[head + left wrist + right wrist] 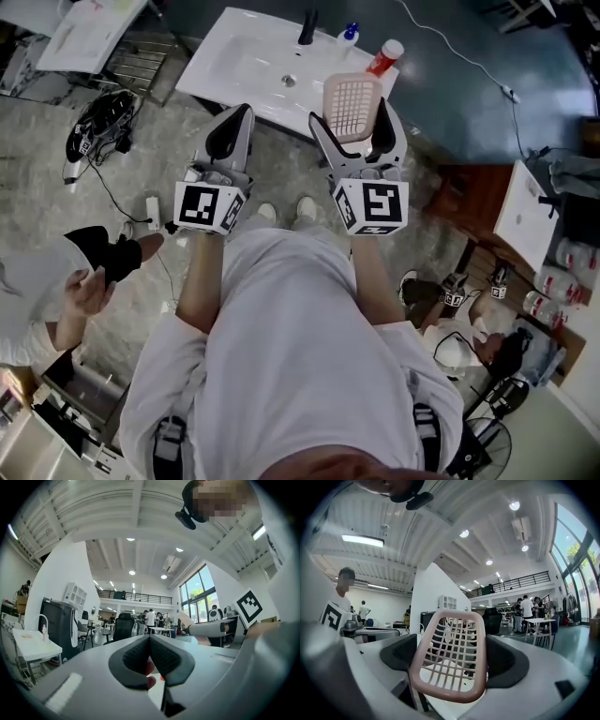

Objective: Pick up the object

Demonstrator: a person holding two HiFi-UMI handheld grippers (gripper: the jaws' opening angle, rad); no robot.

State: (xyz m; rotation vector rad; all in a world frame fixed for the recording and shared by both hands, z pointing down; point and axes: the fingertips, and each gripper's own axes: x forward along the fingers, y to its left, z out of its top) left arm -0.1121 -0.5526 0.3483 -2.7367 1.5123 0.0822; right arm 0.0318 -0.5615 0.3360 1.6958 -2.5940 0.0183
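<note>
A pink plastic mesh basket stands upright between the jaws of my right gripper, held in the air in front of the person's body. In the right gripper view the basket fills the gap, and the dark pads press on both of its sides. My left gripper is raised beside it, to the left. Its jaws are shut together with nothing between them, as the left gripper view also shows. Both grippers point up and away from the floor.
A white washbasin top lies ahead with a black tap, a blue-capped bottle and a red bottle. Another person's hand is at the left. Cables and black gear lie on the floor.
</note>
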